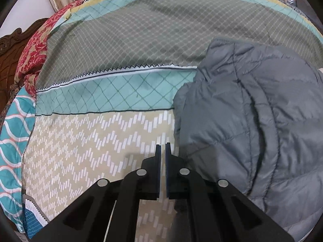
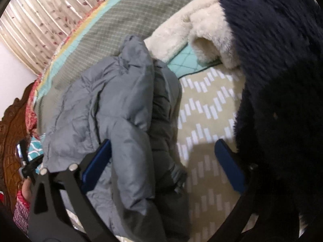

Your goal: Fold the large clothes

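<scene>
A grey quilted puffer jacket [image 1: 252, 121] lies bunched on the patterned bedspread [image 1: 101, 141]. My left gripper [image 1: 163, 147] hangs just left of the jacket's edge, its jaws nearly together with nothing between them. In the right wrist view the jacket [image 2: 113, 104] lies folded over itself lengthwise. My right gripper [image 2: 163, 149] is open wide above its near end, the left finger [image 2: 99, 161] against the grey fabric and the right finger [image 2: 228, 161] beside a dark navy fleece garment [image 2: 282, 80].
A cream sherpa garment [image 2: 181, 32] lies behind the jacket, under the navy fleece. A carved wooden headboard [image 1: 10, 60] stands at the left with a red floral pillow [image 1: 34, 54]. A pleated floral curtain [image 2: 40, 20] hangs beyond the bed.
</scene>
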